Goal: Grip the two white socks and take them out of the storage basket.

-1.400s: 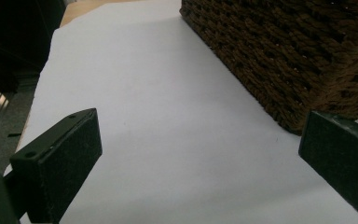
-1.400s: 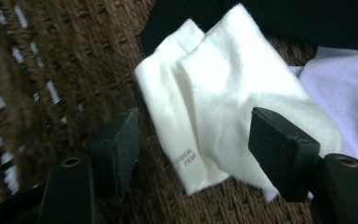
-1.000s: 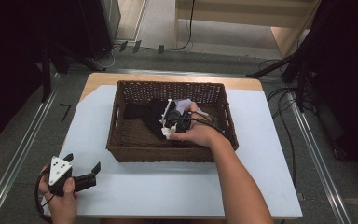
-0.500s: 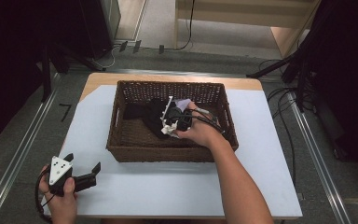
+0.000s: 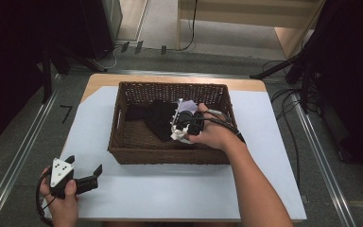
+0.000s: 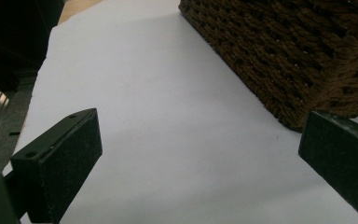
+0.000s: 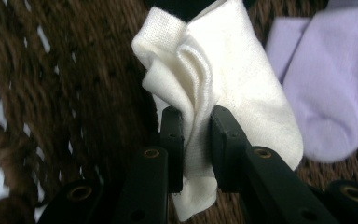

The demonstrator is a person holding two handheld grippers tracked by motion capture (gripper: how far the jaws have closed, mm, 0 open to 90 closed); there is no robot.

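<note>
My right gripper [image 7: 196, 140] is clamped on a white sock [image 7: 223, 93], jaws pinching a fold of fabric near its cuff end. The sock is inside the wicker basket [image 5: 123, 142], roughly mid-basket toward its right half, and in the high view it shows just under the right gripper [image 5: 186, 124]. I can't tell if it's fully clear of the basket floor; in the right gripper view it looks bunched up and slightly lifted.

A lilac sock [image 7: 326, 84] lies just beside the white one, on the basket bottom. A dark garment [image 5: 153, 118] is spread over the middle of the basket, touching or overlapping the sock pile; where one ends and the other starts isn't clear.

My left gripper [image 5: 82, 177] is parked at the near-left corner of the worktop, jaws wide apart, nothing between them. In the left gripper view it faces bare white worktop [image 6: 168, 116] with the basket's outer wall at the right.

Status, my read: grasp is done, extraction not yet. Nothing lies on the worktop outside the basket, so no item has been taken out so far. Left to do: lift the white sock over the rim, set it down, then the lilac sock and dark garment if they're in scope.

Risk: the dark fabric may drag along on the lift.
</note>
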